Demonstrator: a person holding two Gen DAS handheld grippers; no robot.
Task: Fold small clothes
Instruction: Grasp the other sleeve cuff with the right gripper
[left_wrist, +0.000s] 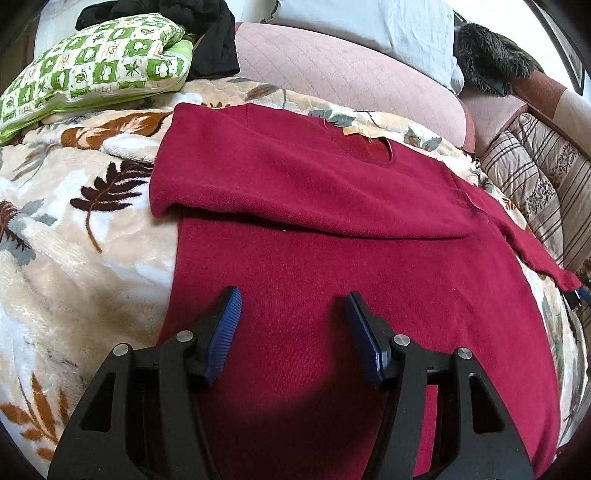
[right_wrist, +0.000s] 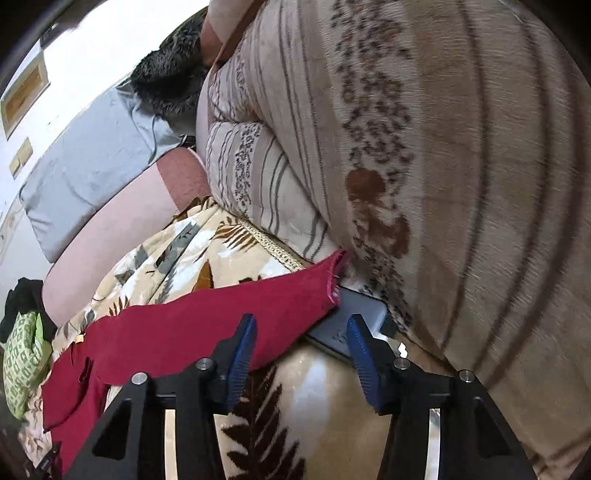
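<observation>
A dark red knitted sweater (left_wrist: 332, 229) lies flat on a cream fleece blanket with brown and grey leaf prints (left_wrist: 74, 236), which covers the bed. The left sleeve of the sweater is folded across the chest, and a small tan label (left_wrist: 353, 131) shows at the neck opening on the far side. The right sleeve (right_wrist: 207, 317) stretches out to the right, and its cuff reaches the edge of a beige striped quilt with floral bands (right_wrist: 424, 147) and lies over a flat grey-blue object (right_wrist: 354, 328) which I cannot identify. The left tool (left_wrist: 293, 299) hovers over the near part of the sweater body with its two blue ribbed pads wide apart and nothing between them. The right tool (right_wrist: 301, 325) is also wide, holding nothing; its left pad (right_wrist: 242, 350) stands in front of the lower edge of the right sleeve, but I cannot tell if it touches the cloth. On the far left a green and white patterned cushion (left_wrist: 96, 66) rests on the blanket, with black cloth (left_wrist: 207, 40) just behind it. A pink quilted bolster (left_wrist: 340, 74) lies along the far side of the bed, with a pale grey pillow (left_wrist: 373, 22) behind it and a dark furry item (left_wrist: 491, 55) at the far right.
</observation>
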